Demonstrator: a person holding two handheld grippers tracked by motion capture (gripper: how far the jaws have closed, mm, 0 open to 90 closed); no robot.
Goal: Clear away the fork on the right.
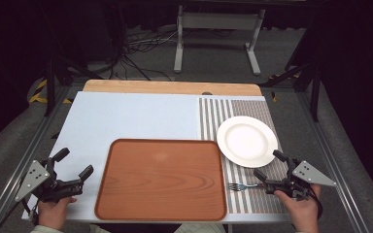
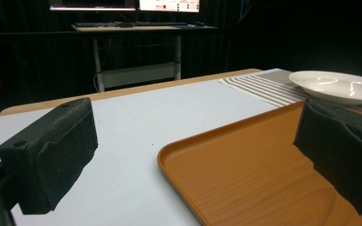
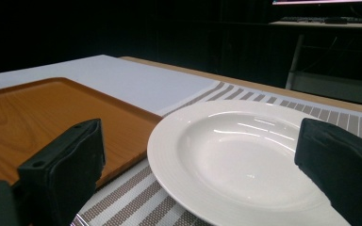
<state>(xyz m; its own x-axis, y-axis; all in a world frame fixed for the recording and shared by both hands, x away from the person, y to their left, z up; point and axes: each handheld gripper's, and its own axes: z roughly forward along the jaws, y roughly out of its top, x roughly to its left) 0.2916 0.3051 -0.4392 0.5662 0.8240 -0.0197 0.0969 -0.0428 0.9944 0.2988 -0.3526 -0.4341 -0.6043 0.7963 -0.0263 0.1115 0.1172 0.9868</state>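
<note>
A brown wooden tray [image 1: 162, 178] lies at the table's front centre, also seen in the left gripper view [image 2: 245, 174] and the right gripper view [image 3: 33, 113]. A white plate [image 1: 246, 140] rests on a striped placemat [image 1: 243, 194] to its right; the plate also appears in the left gripper view [image 2: 339, 84] and the right gripper view [image 3: 245, 155]. A small fork [image 1: 243, 186] lies on the mat in front of the plate. My left gripper [image 1: 74, 163] is open just left of the tray. My right gripper [image 1: 268, 164] is open by the plate's near edge, its lower jaw beside the fork's handle.
A light blue sheet [image 1: 131, 119] covers the table's left and middle, with a wooden strip [image 1: 172, 87] along the far edge. Metal rails [image 1: 39, 141] flank the table. A white desk frame [image 1: 218, 29] and cables stand on the floor beyond.
</note>
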